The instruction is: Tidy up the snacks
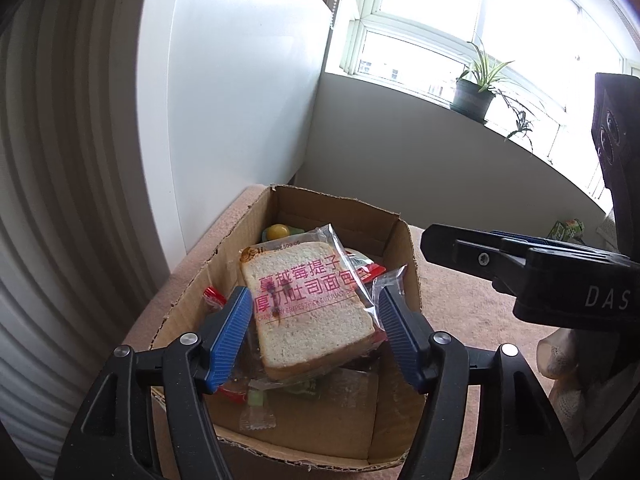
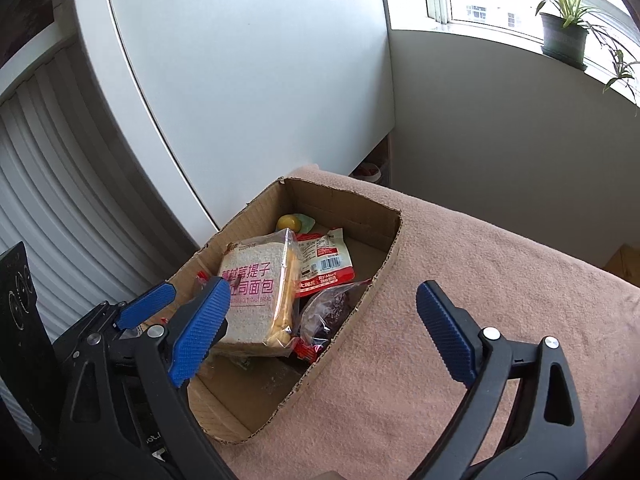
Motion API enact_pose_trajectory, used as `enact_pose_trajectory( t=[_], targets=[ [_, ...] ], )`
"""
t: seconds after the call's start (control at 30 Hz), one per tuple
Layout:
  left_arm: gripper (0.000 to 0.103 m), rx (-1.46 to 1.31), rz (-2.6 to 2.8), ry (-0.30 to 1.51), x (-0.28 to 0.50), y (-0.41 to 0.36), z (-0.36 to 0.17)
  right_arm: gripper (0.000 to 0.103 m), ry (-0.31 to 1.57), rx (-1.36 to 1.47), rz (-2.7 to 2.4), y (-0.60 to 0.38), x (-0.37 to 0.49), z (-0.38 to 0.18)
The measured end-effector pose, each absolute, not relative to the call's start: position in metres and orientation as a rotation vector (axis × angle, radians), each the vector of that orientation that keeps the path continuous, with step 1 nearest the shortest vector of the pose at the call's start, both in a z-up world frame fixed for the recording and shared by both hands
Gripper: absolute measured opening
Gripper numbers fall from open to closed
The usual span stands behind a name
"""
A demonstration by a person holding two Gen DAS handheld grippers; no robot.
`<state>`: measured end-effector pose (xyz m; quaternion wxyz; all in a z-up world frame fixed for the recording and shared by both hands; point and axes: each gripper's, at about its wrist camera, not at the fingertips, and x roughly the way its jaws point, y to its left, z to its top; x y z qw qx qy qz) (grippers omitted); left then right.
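Lying in box: a bagged bread slice (image 1: 308, 312) is seen in the cardboard box (image 1: 400, 420), resting tilted on other snacks.
Left gripper (image 1: 312, 336): its blue pads are spread on either side of the bread, not pressing it.
Right gripper (image 2: 320, 336): jaws are held wide apart (nothing between them), over the box's right wall and the pink cloth (image 2: 500, 280).
Other snacks: a red packet (image 2: 326, 260), a dark bagged snack (image 2: 328, 312).
Windowsill: a potted plant (image 1: 472, 96) is seen.
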<state>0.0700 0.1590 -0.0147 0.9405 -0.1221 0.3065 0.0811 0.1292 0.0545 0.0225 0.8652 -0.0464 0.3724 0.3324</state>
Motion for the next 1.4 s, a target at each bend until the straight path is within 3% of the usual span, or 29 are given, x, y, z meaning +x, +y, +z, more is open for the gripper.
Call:
enact_pose_trajectory(
  t=[0.07,0.4,1.4],
  targets=[
    [0.073,-0.245,0.167,0.620,0.066,0.157,-0.013,0.096,0.746,-0.091,0.677,0.044,0.125,0.022],
    [0.076,-0.230,0.205,0.594,0.053,0.148,-0.010,0.097,0.567,-0.190,0.589,0.014,0.097,0.021],
    [0.080,-0.175,0.278,0.585,0.042,0.121,-0.012,0.097,0.602,-0.085,0.572,-0.032,0.099,0.002]
  ],
)
